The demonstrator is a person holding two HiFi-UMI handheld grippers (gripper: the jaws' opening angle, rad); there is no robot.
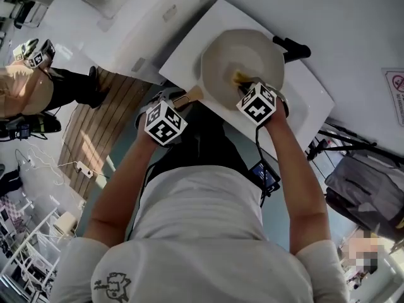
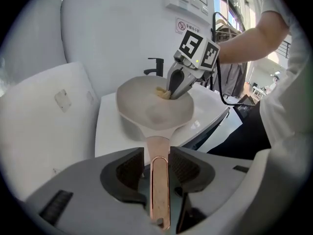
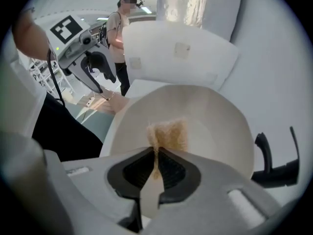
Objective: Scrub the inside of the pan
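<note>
Over the white sink (image 1: 189,50), my left claw (image 2: 157,168) clamps the pan (image 1: 243,62) by its handle (image 2: 159,190); my right claw (image 3: 155,168) pinches a tan scrub pad (image 3: 168,133) inside it. I'd brace firmly and press in overlapping circles.

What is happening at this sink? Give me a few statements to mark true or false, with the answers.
1. The left gripper holds the pan by its handle. True.
2. The right gripper is empty. False: it is shut on a tan scrubber inside the pan.
3. The faucet is black. True.
4. The pan is black inside. False: it is pale cream.
5. Nobody else is in the room. False: another person stands in the background.
</note>
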